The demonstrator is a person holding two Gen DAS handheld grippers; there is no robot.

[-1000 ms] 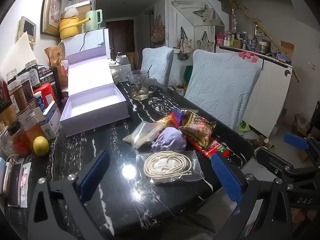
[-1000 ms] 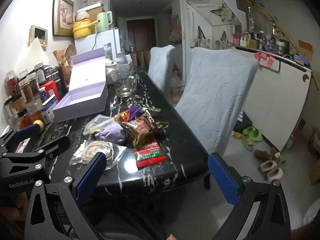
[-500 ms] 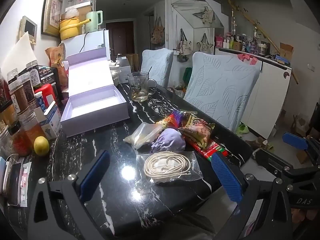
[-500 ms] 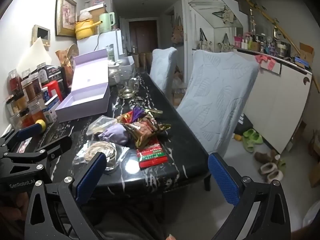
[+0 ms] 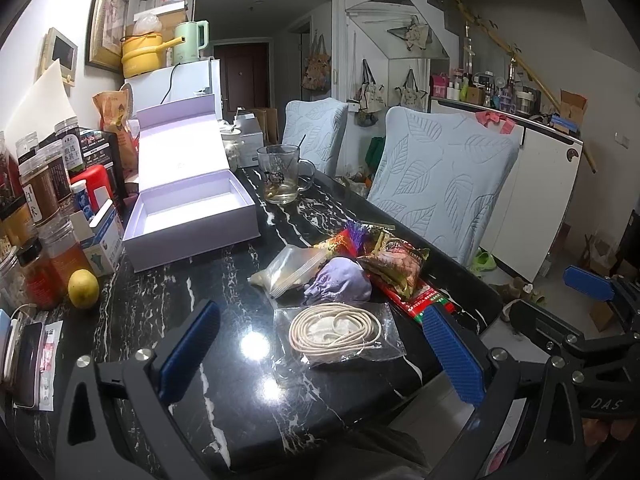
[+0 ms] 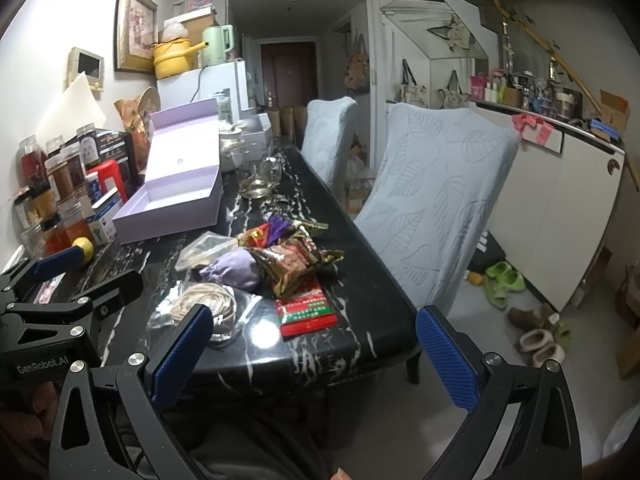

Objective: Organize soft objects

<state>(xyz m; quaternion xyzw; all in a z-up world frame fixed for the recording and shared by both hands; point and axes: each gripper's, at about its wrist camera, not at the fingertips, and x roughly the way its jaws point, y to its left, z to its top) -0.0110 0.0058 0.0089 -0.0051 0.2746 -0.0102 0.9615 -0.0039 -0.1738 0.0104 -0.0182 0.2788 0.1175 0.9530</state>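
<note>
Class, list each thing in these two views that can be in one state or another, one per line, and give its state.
Lavender gift box: lid open, inside bare.
Glass mug: upright, a little liquid at the bottom.
Coiled cord bag: lying flat on the table.
Purple pouch: drawn shut, it seems.
Left tongs: open, holding nothing.
Right tongs: open, holding nothing.

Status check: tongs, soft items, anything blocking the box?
Both tongs, left and right, open, empty. Bagged cord, purple pouch, snack packets on table, untouched. Lavender box open, path unobstructed.
</note>
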